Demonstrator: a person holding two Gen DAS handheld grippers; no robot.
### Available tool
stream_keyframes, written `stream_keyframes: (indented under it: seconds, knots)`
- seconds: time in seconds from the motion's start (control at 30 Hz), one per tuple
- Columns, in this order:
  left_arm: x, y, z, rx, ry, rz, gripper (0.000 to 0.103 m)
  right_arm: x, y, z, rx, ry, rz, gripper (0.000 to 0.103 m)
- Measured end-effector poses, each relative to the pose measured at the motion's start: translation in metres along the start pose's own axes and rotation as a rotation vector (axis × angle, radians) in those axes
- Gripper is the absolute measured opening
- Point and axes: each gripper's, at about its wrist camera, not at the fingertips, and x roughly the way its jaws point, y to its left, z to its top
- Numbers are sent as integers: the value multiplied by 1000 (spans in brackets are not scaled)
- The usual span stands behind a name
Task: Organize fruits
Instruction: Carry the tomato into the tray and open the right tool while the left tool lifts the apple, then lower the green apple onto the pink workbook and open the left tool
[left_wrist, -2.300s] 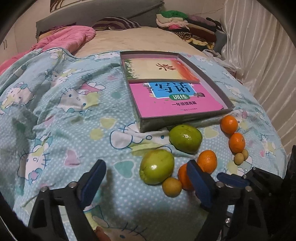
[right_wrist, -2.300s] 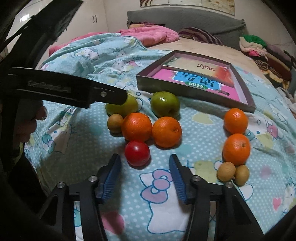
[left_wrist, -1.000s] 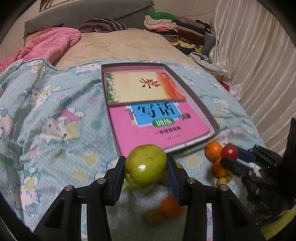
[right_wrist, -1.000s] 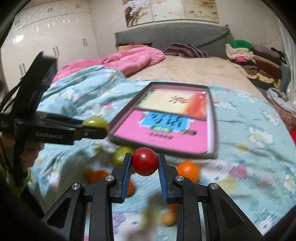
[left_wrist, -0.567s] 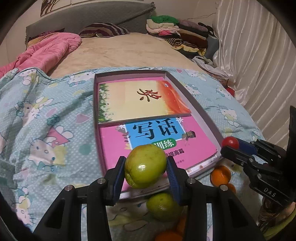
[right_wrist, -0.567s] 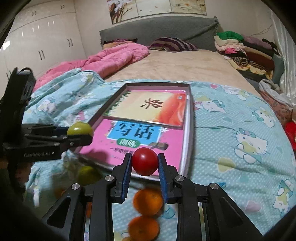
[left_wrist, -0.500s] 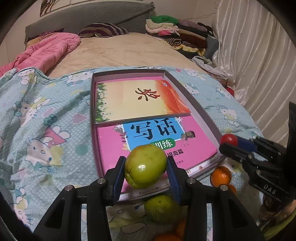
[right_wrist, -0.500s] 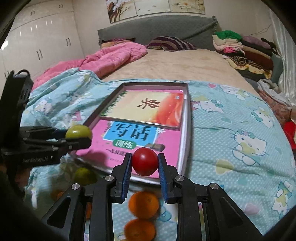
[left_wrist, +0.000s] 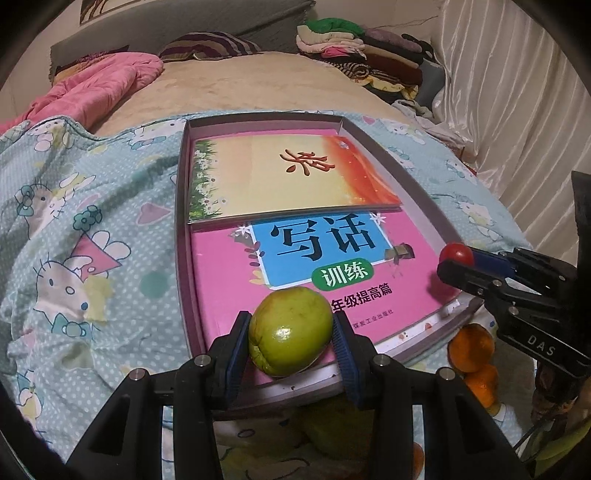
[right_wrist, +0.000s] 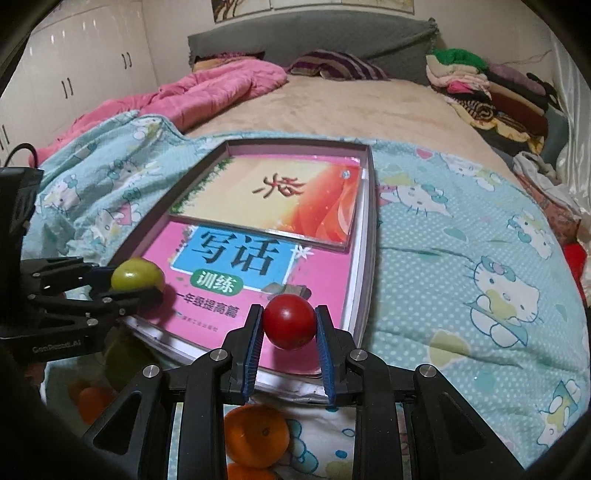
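My left gripper is shut on a green apple and holds it over the near edge of the pink book inside the shallow grey box. My right gripper is shut on a small red tomato above the same book's near right corner. From the right wrist, the green apple shows at the left in the left gripper. From the left wrist, the tomato shows in the right gripper. Oranges lie on the blanket below the box.
A second book with an orange-yellow cover lies on the far half of the box. The blue cartoon-print blanket covers the bed. A pink quilt and stacked clothes lie at the far end. Another green fruit lies under the left gripper.
Both grippers picked up their fruit from the blanket, rose, and have moved forward and lower over the box, so the books now fill more of both views.
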Motion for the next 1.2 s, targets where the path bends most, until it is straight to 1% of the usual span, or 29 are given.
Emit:
stream_keyframes:
  seconds: [0.2, 0.53, 0.63, 0.8, 0.87, 0.9, 0.93, 1.07, 1.2]
  knots:
    - [2, -3, -1, 21, 0, 12, 44, 7, -1, -1, 5, 22, -8, 28]
    - [2, -4, -1, 28, 2, 14, 44, 12, 0, -5, -5, 48, -17, 29]
    - [2, -5, -2, 32, 5, 13, 44, 12, 0, -5, 1, 46, -3, 35]
    - [2, -5, -2, 33, 7, 12, 44, 10, 3, -5, -7, 31, -13, 37]
    - [2, -6, -2, 35, 10, 11, 44, 5, 3, -6, 3, 15, -3, 42]
    - [2, -5, -3, 33, 11, 10, 44, 3, 3, -6, 7, 7, 1, 47]
    - [1, -5, -2, 30, 12, 6, 44, 1, 3, -6, 8, 0, 2, 50]
    - [0, -3, -3, 23, 14, -12, 44, -10, 5, -7, -9, -33, -13, 50]
    - [-3, -3, -3, 22, 7, -13, 44, -17, 3, -9, 1, -55, -1, 52]
